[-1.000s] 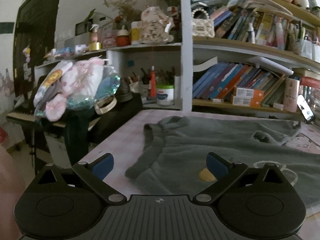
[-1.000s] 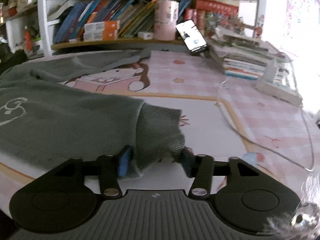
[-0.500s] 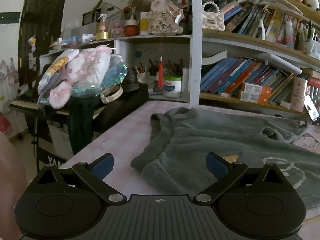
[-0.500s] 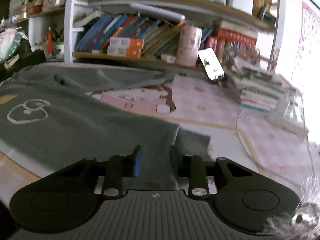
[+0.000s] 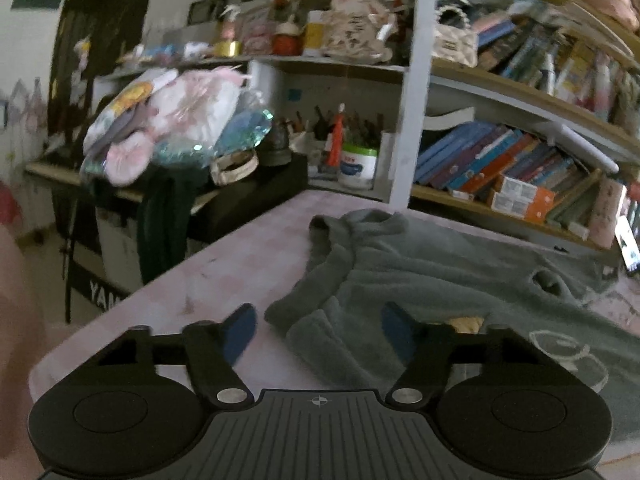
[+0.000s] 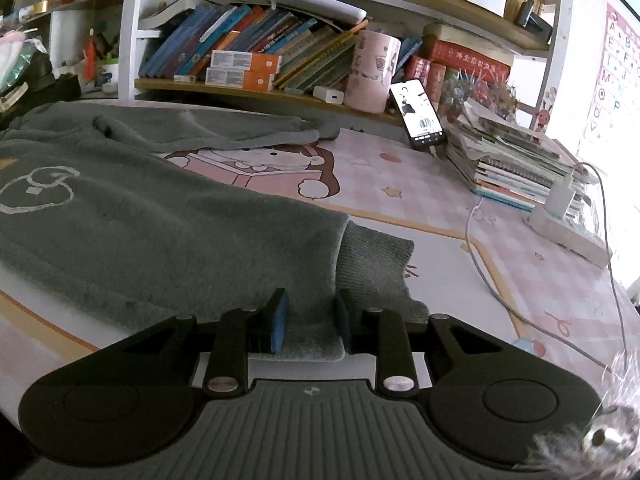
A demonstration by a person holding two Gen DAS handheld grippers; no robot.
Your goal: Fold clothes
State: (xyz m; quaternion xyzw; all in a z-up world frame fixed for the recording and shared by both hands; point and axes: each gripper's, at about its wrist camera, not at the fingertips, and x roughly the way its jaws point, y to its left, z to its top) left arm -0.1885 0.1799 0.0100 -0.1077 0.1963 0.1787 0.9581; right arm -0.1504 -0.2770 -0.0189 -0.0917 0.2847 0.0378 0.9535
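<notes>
A grey fleece sweater (image 5: 432, 268) lies spread on the pink checked table, a white outline print on its front (image 6: 36, 192). In the left wrist view its near sleeve cuff (image 5: 316, 332) lies between the blue pads of my left gripper (image 5: 318, 330), which is open and straddles the cuff. In the right wrist view the ribbed hem band (image 6: 372, 260) lies flat on the mat. My right gripper (image 6: 311, 322) is shut on the fabric where fleece meets rib. The far sleeve (image 6: 224, 128) stretches toward the shelf.
A bookshelf (image 6: 256, 60) runs along the far edge. A phone (image 6: 420, 116), a stack of books (image 6: 516, 164) and a white power strip with cable (image 6: 568, 228) sit at the right. Left of the table stands a dark stand piled with bags (image 5: 172, 128).
My left gripper's fingers have narrowed around the sleeve cuff. The right gripper went from holding bunched fabric to pinching the hem laid flat, fingers closer together.
</notes>
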